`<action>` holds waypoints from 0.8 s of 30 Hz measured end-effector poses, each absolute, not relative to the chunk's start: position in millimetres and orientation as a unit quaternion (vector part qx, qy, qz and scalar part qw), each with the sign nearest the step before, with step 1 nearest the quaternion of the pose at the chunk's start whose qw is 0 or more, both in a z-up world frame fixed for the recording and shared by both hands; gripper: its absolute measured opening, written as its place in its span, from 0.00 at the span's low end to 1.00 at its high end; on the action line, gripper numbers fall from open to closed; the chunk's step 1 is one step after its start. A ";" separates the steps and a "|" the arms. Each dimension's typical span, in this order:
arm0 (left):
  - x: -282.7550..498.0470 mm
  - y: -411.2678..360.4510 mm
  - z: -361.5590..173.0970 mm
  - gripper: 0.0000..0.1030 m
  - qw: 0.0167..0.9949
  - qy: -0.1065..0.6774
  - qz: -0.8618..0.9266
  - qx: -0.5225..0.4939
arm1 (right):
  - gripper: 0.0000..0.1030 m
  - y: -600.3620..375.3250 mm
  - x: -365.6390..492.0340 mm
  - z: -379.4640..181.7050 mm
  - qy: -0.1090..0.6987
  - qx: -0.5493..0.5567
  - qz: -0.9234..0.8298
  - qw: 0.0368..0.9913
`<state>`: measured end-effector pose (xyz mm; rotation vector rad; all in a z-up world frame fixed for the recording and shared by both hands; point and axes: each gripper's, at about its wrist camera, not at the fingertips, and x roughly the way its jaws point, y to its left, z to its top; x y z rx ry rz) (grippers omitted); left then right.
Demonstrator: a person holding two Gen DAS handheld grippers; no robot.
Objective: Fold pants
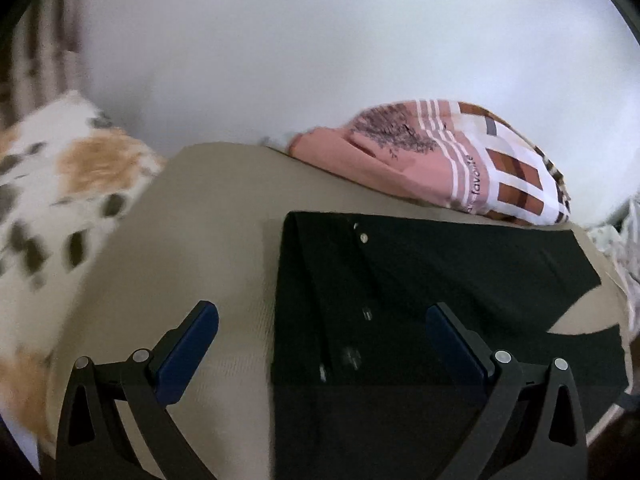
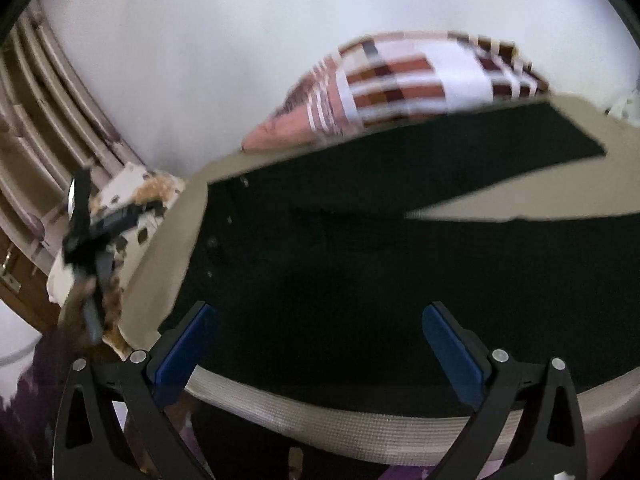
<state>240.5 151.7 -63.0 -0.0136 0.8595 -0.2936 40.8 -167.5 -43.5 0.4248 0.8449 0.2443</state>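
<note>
Left wrist view first: left gripper (image 1: 322, 334) hanging over the waistband end of the black pants (image 1: 400, 280), jaws spread wide, nothing held, blue pads (image 1: 186, 354) either side of the waist edge area. Pants laid flat on the beige mattress (image 1: 180, 240), waist toward the left of frame, legs running off to the right and splitting into a V near the far edge. Small metal buttons or rivets down the fly. Spotted pillow (image 1: 60, 184) off to the left, pink plaid pillow (image 1: 460, 160) behind, just past the top leg. Right wrist view next: right gripper (image 2: 316, 338) also gaping, empty, hovering above the near edge of the pants (image 2: 400, 260) close to the mattress (image 2: 340, 428) rim. Same V of the two legs visible up right, plaid pillow (image 2: 400, 80) almost touching the far leg. Other gripper (image 2: 92, 240) blurry at left, over by the spotted pillow (image 2: 132, 188). Looks like nothing folded yet, so probably first step: one leg over the other. To do it well, best to pinch only the near leg's edge, one grip near the waist and one further down the leg, lift both together, keep the fabric taut, and land seam on seam. Worth watching the plaid pillow crowding the far leg, and not grabbing mattress cover along with the cloth.
</note>
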 end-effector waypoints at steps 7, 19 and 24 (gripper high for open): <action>343.3 174.6 -112.7 0.98 0.873 0.448 -0.192 -0.031 | 1.00 -173.4 72.7 -79.1 0.458 0.214 0.098 0.857; 391.5 144.1 -163.1 0.22 0.810 0.526 -0.257 -0.048 | 1.00 -186.3 98.6 -111.9 0.509 0.233 0.069 0.826; 348.9 124.7 -128.4 0.14 0.854 0.465 -0.235 -0.004 | 1.00 -196.8 103.0 -103.6 0.502 0.234 0.063 0.830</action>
